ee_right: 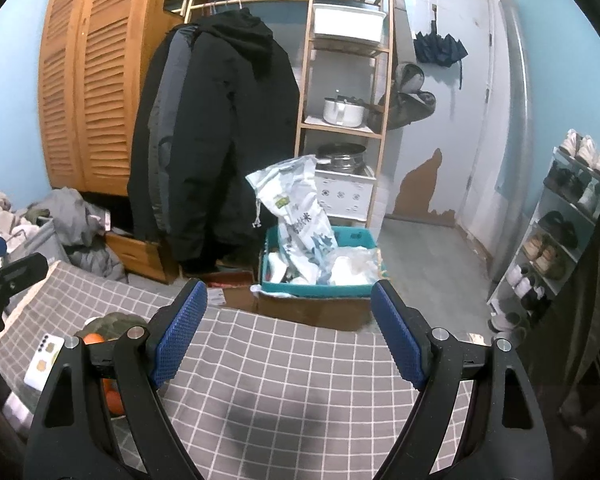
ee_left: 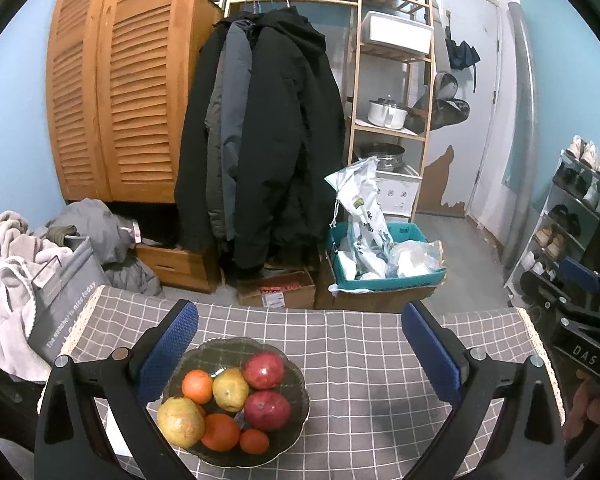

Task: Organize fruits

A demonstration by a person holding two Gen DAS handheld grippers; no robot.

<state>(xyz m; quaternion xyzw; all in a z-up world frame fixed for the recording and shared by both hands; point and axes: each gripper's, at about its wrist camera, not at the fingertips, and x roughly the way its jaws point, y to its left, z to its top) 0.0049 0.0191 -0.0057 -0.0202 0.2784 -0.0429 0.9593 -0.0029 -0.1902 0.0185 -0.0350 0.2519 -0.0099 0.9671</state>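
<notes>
A dark glass bowl sits on the grey checked tablecloth, near its left front. It holds two red apples, two yellow-green fruits and three oranges. My left gripper is open and empty above the table, its left finger beside the bowl's left rim. My right gripper is open and empty over the bare cloth to the right of the bowl. In the right wrist view the bowl is mostly hidden behind the left finger, with an orange peeking out.
Beyond the table's far edge stand cardboard boxes, a teal crate of bags, hanging coats and a wooden shelf. A laundry basket is at the left, a shoe rack at the right. A phone lies at the table's left.
</notes>
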